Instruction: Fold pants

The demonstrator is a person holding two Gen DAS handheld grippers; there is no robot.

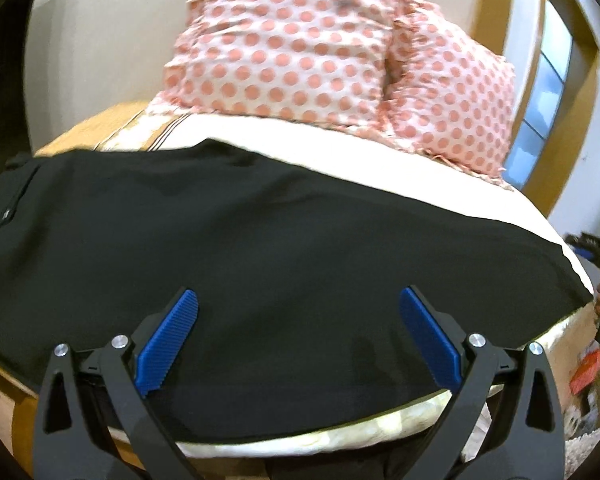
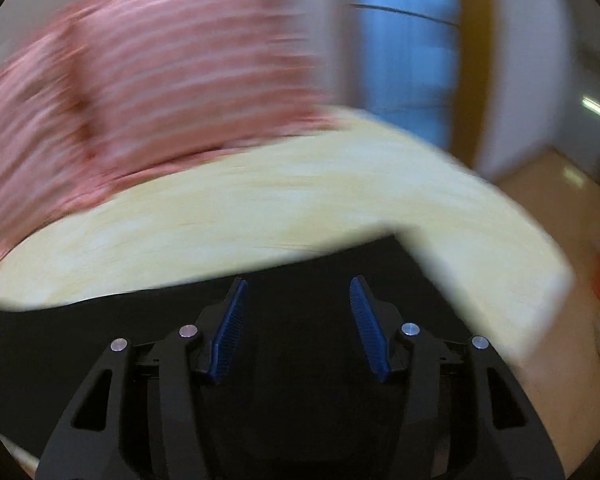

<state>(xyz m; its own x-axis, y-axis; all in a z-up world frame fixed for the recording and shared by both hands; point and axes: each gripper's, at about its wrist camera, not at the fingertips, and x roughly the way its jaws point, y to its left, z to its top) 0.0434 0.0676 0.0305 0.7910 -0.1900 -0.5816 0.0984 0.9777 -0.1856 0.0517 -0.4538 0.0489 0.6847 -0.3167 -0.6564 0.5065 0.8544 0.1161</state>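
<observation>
Your left claw (image 1: 298,304) is spread wide with nothing between the blue pads (image 1: 168,344), hovering right over the black pants (image 1: 260,232) that lie flat across the bed (image 1: 340,140). That view's the sharp one: you get the waistband end off to the left, and behind the pants the pink polka-dot pillows (image 1: 300,48) against the wall. At its far right edge there's a bit of your other hand and tool, too small to read. Right wrist view is smeared with blur, so the dots turn into stripes. Your right claw (image 2: 298,300) is about half open, nothing gripped, over the pants' corner (image 2: 300,264) with pale yellow sheet (image 2: 260,200) beyond. No readable writing or labels anywhere
</observation>
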